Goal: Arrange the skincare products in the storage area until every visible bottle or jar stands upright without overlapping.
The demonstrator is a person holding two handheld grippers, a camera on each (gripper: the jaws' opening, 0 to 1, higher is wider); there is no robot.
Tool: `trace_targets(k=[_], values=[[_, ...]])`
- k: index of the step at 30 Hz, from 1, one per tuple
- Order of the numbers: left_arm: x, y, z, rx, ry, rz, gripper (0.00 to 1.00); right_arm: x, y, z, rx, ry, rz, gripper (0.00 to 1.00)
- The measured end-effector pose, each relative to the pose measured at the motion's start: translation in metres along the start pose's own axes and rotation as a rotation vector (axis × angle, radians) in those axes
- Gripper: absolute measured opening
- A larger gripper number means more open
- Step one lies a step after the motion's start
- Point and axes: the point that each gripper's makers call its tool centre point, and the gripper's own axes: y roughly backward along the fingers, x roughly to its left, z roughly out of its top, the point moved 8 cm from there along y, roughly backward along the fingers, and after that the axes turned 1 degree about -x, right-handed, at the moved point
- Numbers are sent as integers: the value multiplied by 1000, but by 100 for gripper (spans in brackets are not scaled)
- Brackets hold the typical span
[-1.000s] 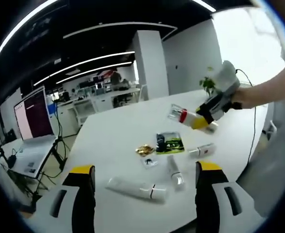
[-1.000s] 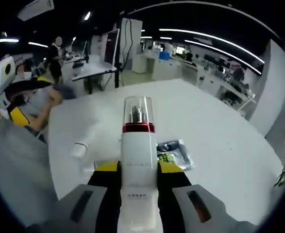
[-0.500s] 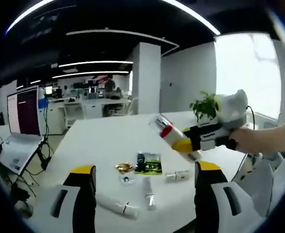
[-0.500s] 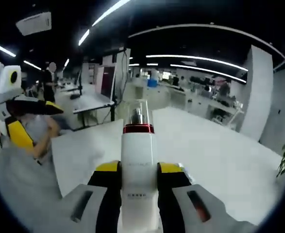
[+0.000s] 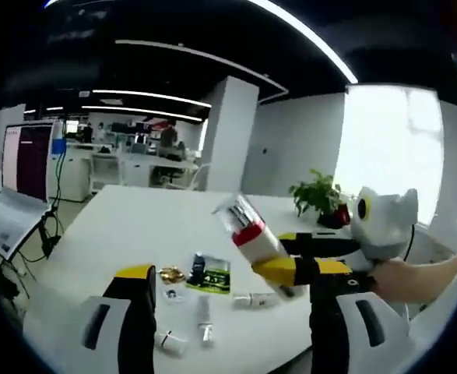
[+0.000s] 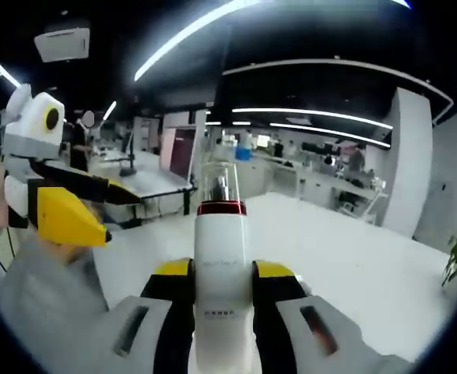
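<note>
My right gripper (image 6: 222,280) is shut on a white pump bottle (image 6: 221,265) with a red band and clear cap, held above the white table (image 6: 345,273). In the left gripper view the same bottle (image 5: 253,238) tilts up-left in the right gripper (image 5: 306,261), held by a hand. My left gripper (image 5: 232,308) is open with nothing between its jaws. On the table (image 5: 127,226) below lie a white tube (image 5: 205,326), a small white bottle (image 5: 253,299), another white tube end (image 5: 168,341), a green-black sachet (image 5: 210,274) and a gold wrapper (image 5: 169,273). The left gripper (image 6: 57,199) shows at the left of the right gripper view.
A potted plant (image 5: 318,195) stands at the table's far right. A monitor (image 5: 27,160) on a stand sits off the table's left side. Desks and a pillar (image 5: 228,136) fill the office behind. A person's sleeve (image 6: 49,312) is at lower left of the right gripper view.
Both views have lifted and tilted upward. The right gripper with the pump bottle has come closer to the left gripper's camera and lower in its view. Table items look smaller.
</note>
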Motion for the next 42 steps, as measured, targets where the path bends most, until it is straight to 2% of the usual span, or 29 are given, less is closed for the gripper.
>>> trace_targets(k=[2, 7, 10, 15, 17, 19, 22, 26, 29, 34, 38, 42], values=[[-4, -3, 0, 12, 50, -32, 72, 4, 2, 2, -20, 0, 4, 27], [-11, -15, 6, 4, 62, -86, 70, 17, 8, 9, -35, 34, 13, 27], [-12, -22, 9, -2, 96, -119, 68, 23, 11, 14, -54, 26, 21, 27], [-15, -30, 5, 13, 227, -181, 64, 33, 17, 24, -76, 44, 24, 27], [-17, -33, 1, 24, 291, -202, 60, 37, 19, 27, -82, 49, 29, 27], [-12, -35, -2, 24, 353, -212, 52, 40, 18, 28, -85, 55, 32, 27], [-6, -33, -2, 9, 339, -212, 38, 46, 18, 29, -81, 71, 36, 27], [-8, -31, -2, 9, 321, -225, 30, 47, 16, 26, -68, 69, 37, 27], [-6, -31, -4, 12, 313, -220, 31, 48, 15, 23, -59, 58, 32, 27], [-13, -29, -2, 19, 290, -219, 29, 49, 17, 22, -60, 24, 15, 27], [-20, -31, 2, 26, 266, -250, 27, 45, 23, 21, -70, -27, 5, 28], [-30, -33, 9, 27, 244, -279, 26, 38, 32, 24, -88, -31, 13, 28]])
